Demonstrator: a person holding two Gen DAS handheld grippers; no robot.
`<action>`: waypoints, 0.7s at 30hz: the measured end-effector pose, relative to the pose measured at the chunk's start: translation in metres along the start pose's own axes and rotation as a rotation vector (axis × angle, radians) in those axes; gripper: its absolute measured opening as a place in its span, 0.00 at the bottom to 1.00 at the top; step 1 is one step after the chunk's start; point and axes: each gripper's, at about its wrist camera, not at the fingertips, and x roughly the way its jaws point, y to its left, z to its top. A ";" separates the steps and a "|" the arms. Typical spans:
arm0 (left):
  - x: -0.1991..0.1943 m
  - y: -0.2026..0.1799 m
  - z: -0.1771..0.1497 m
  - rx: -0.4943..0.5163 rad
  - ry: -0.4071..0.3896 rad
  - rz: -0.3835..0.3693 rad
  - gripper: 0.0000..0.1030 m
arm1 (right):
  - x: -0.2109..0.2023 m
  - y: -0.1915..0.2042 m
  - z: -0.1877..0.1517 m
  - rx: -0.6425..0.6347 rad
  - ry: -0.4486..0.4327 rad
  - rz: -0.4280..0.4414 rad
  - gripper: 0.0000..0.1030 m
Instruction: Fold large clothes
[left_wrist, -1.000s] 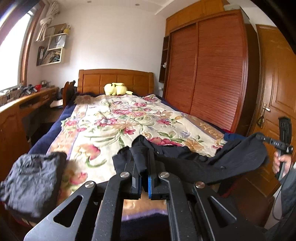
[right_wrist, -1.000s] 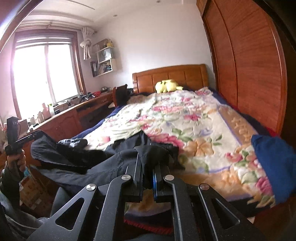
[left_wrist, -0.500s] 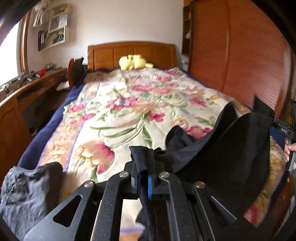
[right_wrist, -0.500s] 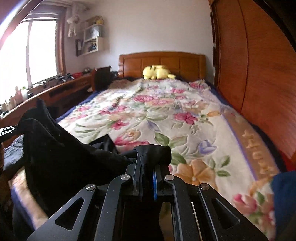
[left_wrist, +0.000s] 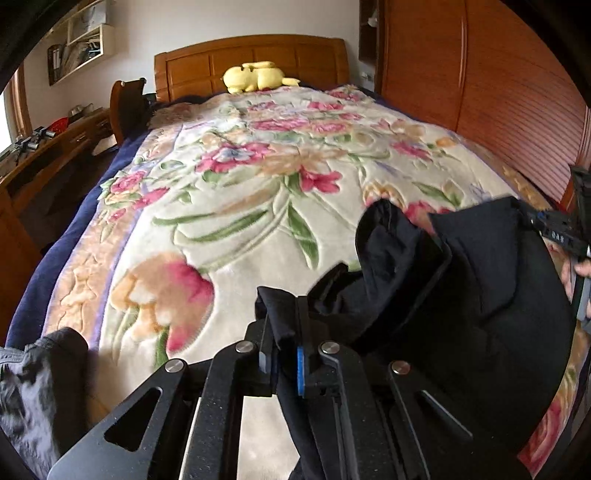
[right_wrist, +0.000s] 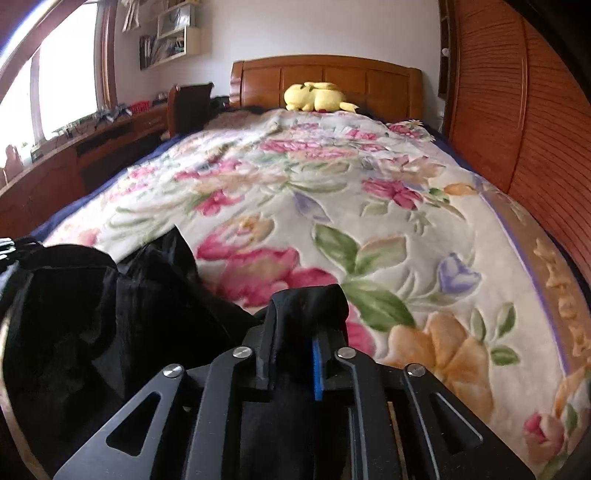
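Black garment (left_wrist: 461, 295) is hanging between both grippers over the foot end of the bed, sagging in loose folds above the floral blanket (left_wrist: 258, 192). Left gripper (left_wrist: 284, 354) is clamping one bunched edge of it, cloth sticking up out of the nearly closed jaws and trailing down below them. Right gripper (right_wrist: 295, 350) is clenched on another edge, a fold of the same cloth (right_wrist: 306, 299) poking up between the fingers, blue pad showing on the right finger. In the left wrist view the right gripper (left_wrist: 554, 225) is showing at the far right edge with the cloth pulled up to its tip, a bit of hand behind it. Rest of the garment is bulging to the left in the right wrist view, partly touching the blanket. Dark grey crumpled clothing (left_wrist: 33, 391) is sitting at the bed's near left corner. Yellow plush toy (right_wrist: 317, 96) is lying by the wooden headboard (right_wrist: 325, 74). Wooden wardrobe (right_wrist: 517, 110) is running along the right side, desk (right_wrist: 74, 151) under the window on the left.
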 end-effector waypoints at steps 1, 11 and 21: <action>0.000 -0.001 -0.004 0.004 0.007 -0.006 0.08 | -0.001 0.000 0.000 0.000 0.000 -0.015 0.25; -0.037 -0.010 -0.045 -0.014 0.017 -0.054 0.14 | -0.026 0.010 -0.004 -0.017 -0.023 -0.046 0.55; -0.017 -0.033 -0.109 -0.044 0.135 -0.078 0.15 | -0.048 0.038 -0.041 -0.095 0.000 0.029 0.63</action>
